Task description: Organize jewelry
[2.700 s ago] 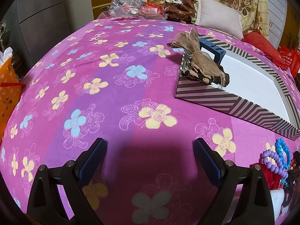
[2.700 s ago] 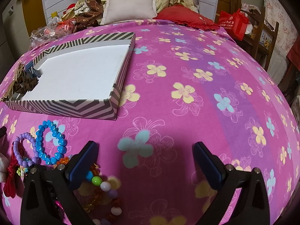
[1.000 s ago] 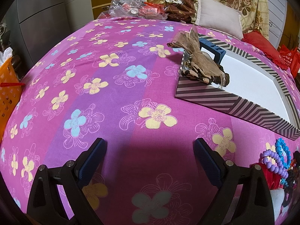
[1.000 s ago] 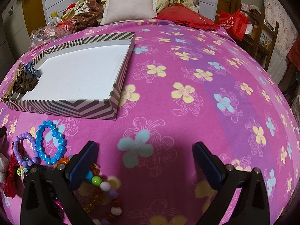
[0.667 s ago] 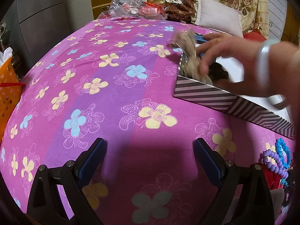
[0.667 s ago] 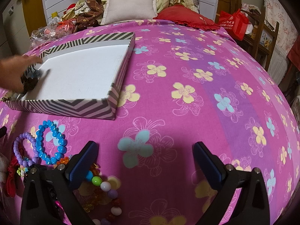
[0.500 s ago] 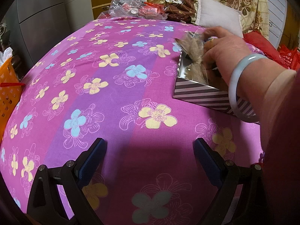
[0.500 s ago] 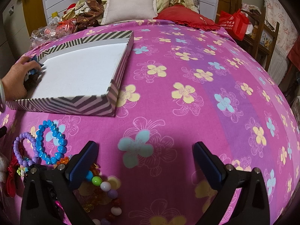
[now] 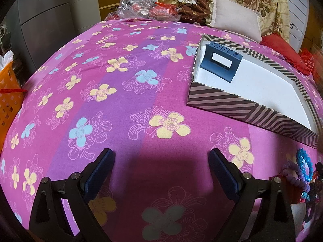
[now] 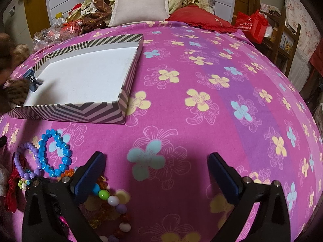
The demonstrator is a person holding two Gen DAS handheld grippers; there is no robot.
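Gone from the striped box (image 9: 238, 104) is the brown bow; only a blue clip (image 9: 220, 62) lies inside. We hold left gripper (image 9: 161, 167) and right gripper (image 10: 156, 171) wide, empty. Bead bracelets (image 10: 54, 153) lie near the box's front wall.

A box (image 10: 66, 112) sits on the bed (image 10: 201, 121), ahead and to the left of the right gripper (image 10: 156, 172). A clip (image 9: 220, 63) lies inside it (in the far left corner). Bracelets (image 10: 53, 155) lie just left of that gripper, in front of the box.
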